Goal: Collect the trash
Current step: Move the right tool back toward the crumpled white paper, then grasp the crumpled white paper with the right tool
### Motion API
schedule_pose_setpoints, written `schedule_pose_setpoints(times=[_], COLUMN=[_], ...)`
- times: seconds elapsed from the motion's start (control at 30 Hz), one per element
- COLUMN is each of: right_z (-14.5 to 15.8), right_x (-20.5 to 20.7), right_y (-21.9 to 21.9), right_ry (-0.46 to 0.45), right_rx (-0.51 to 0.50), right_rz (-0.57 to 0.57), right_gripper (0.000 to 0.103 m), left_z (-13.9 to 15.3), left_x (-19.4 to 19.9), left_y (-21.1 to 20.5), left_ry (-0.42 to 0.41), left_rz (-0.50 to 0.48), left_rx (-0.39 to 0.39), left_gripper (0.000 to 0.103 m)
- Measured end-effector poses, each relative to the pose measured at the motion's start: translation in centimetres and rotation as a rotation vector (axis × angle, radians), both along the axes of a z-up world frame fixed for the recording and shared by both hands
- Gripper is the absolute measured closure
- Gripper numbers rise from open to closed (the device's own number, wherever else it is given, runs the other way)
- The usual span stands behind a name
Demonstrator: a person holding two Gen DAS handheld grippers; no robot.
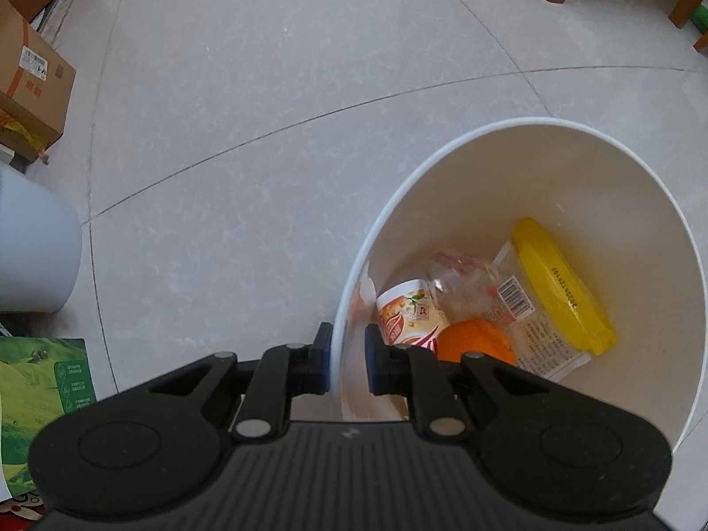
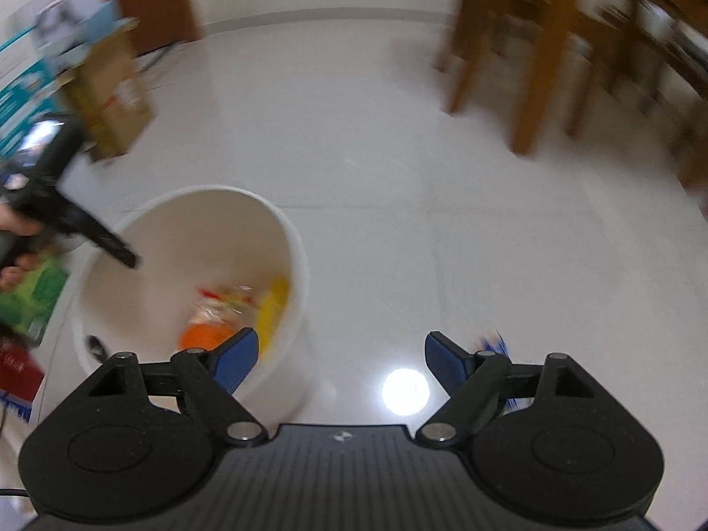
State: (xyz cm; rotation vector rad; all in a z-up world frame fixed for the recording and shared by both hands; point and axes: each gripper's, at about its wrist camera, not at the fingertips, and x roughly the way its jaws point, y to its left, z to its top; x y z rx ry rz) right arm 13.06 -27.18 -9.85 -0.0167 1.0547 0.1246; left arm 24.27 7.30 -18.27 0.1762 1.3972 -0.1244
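**Bin held by its rim, right gripper empty beside it**

Pale grey floor tiles with thin dark joints ran under everything, with brown cardboard boxes stacked at one edge and orange-brown wooden chair legs at the far side.

My left gripper pointed down and pinched the rim of the round white plastic bin, one blue pad outside the wall and one inside. I judged that grip was there to steady the bin, or to carry it along to the trash.

Inside, at the bottom, lay a clear tub with a yellow lid, an orange ball-shaped item, a printed paper cup and crumpled clear plastic. They lay jumbled and tilted, as dropped things do.

My right gripper hung just beside the bin with its jaws spread wide and nothing between them. Something blue and white showed behind its right finger, too blurred to identify.

The yellow lid carried a stamped date code, reversed and hard to read. The tub's label bore a barcode and small print I could not make out.
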Motion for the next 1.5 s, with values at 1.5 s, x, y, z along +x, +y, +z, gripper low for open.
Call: schedule_pose_setpoints(times=[1.5], right_z=[-29.8], right_x=[-17.3], right_y=[-17.2], right_ry=[0.337], right_rx=[0.171], right_rz=[-1.212], right_gripper=[0.046], left_z=[-0.5], left_x=[0.1], left_y=[-0.3], left_ry=[0.005], left_rz=[-0.001], left_rx=[0.009], left_gripper=[0.090])
